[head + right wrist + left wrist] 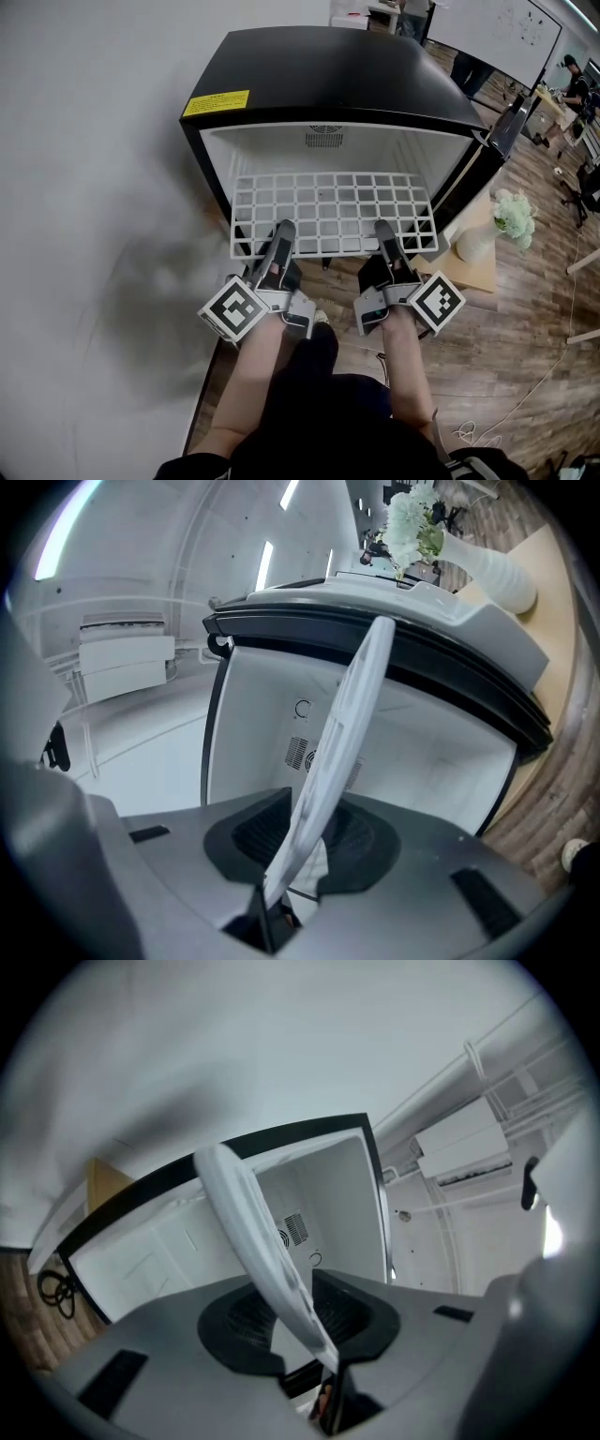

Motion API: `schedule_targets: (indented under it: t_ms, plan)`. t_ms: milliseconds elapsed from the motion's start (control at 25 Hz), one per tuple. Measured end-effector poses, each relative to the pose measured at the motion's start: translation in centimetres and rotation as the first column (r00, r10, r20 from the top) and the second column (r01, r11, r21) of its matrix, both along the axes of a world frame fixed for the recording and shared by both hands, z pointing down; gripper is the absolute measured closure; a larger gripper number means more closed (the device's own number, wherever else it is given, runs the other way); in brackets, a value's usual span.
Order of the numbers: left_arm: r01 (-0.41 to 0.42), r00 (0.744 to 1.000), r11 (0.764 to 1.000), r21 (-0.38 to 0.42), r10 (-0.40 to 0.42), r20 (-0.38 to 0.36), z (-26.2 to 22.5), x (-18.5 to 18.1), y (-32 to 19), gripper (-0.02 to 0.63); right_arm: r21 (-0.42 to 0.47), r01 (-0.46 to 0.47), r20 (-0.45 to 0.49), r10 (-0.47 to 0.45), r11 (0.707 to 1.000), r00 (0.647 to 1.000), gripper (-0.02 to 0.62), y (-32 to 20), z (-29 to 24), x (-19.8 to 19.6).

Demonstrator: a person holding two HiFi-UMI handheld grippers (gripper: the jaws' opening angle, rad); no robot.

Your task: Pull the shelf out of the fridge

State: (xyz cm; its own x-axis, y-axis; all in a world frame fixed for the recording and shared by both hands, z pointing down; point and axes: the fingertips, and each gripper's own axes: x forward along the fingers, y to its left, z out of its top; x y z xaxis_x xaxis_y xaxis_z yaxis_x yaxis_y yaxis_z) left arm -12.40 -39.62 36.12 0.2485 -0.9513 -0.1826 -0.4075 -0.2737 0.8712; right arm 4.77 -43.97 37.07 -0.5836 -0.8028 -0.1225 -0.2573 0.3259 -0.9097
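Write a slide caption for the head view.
Left gripper and right gripper clamp the white wire shelf, partly out of the black fridge.

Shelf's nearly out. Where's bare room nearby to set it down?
Bare: the fridge's black top, and the wood floor between the light wooden board and the person's right arm. Crowded: a vase of white flowers sits on that board beside the fridge, and the left hand-held gripper and right hand-held gripper fill the fridge mouth, gripping the shelf.
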Motion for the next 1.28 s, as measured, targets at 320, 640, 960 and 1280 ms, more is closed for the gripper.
schedule_targets:
  t_ms: [320,640,960,1280]
  plan:
    - [-0.083,0.983,0.996,0.031,0.077,0.165,0.6,1.0,2.2,0.468,0.068,-0.005,-0.082,0.01,0.998,0.997,0.462,2.3,0.3,1.7]
    - [-0.132,0.873,0.991,0.028,0.103,0.477,1.6,3.0,4.7,0.457,0.15,-0.008,-0.165,0.033,0.989,0.986,0.46,5.1,0.2,2.6]
    - [-0.145,0.733,0.989,0.015,0.098,0.674,3.7,5.0,6.5,0.518,0.232,-0.022,-0.441,0.125,0.972,0.889,0.517,7.8,2.3,3.6]
    - [-0.189,0.608,0.982,-0.021,0.134,0.783,5.0,7.1,7.6,0.601,0.233,0.019,-0.588,0.125,0.972,0.799,0.604,10.0,3.6,3.6]
